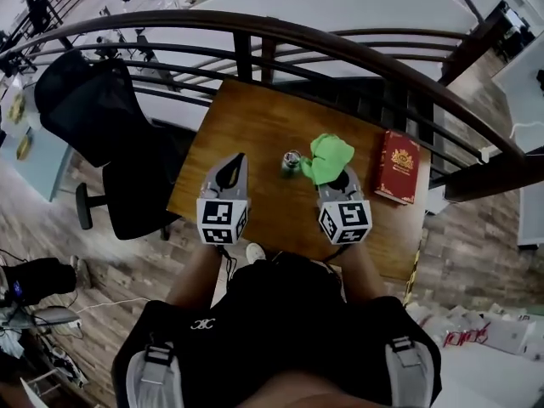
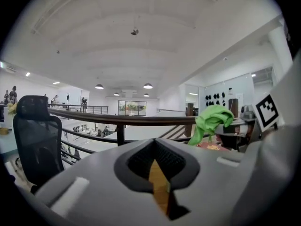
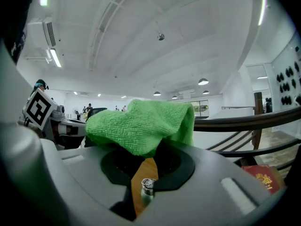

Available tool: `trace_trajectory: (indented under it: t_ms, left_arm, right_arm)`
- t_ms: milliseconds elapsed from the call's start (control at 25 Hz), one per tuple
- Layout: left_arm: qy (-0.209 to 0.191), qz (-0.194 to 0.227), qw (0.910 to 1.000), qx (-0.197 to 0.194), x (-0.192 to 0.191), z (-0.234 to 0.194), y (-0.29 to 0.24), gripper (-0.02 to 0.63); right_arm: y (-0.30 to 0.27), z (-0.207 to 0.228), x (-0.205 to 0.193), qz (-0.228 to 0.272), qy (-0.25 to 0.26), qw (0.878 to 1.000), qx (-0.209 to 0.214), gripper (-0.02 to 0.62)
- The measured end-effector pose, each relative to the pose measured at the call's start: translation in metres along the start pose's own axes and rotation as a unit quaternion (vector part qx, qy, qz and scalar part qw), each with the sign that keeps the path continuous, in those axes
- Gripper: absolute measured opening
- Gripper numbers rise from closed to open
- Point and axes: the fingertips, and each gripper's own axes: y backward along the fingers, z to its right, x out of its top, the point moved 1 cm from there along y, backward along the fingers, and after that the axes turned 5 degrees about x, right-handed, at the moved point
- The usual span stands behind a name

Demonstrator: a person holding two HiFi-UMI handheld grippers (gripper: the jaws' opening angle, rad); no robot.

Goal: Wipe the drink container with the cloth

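Observation:
The drink container [image 1: 291, 162], a small bottle with a silver cap, stands upright near the middle of the wooden table [image 1: 255, 126]. My right gripper [image 1: 337, 175] is just right of it, shut on a bright green cloth [image 1: 330, 155] that bunches over the jaw tips. In the right gripper view the cloth [image 3: 141, 124] drapes over the jaws and the container's cap [image 3: 147, 185] shows low between them, apart from the cloth. My left gripper [image 1: 237, 161] hovers left of the container, shut and empty. The left gripper view shows the cloth [image 2: 211, 119] off to the right.
A red book [image 1: 397, 167] lies at the table's right edge, right of my right gripper. A dark curved railing [image 1: 280, 36] runs behind the table. A black office chair [image 1: 102, 126] stands to the left, on the floor.

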Motion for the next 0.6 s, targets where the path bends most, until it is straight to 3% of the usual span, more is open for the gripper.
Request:
trace_trajectory:
  t_ms: [200, 400, 600]
  left_arm:
    - [-0.024, -0.010, 0.9996, -0.008, -0.003, 0.018, -0.019, 0.052]
    - [-0.040, -0.050, 0.9979, -0.006, -0.019, 0.031, -0.041, 0.054]
    - [-0.061, -0.093, 0.9914, -0.069, -0.038, 0.058, -0.061, 0.069]
  right_arm:
    - [-0.004, 0.016, -0.010, -0.012, -0.002, 1.000, 0.022, 0.054]
    - [-0.005, 0.040, -0.018, -0.015, -0.011, 1.000, 0.023, 0.054]
    - [-0.005, 0.058, -0.030, -0.029, -0.018, 0.999, 0.019, 0.054]
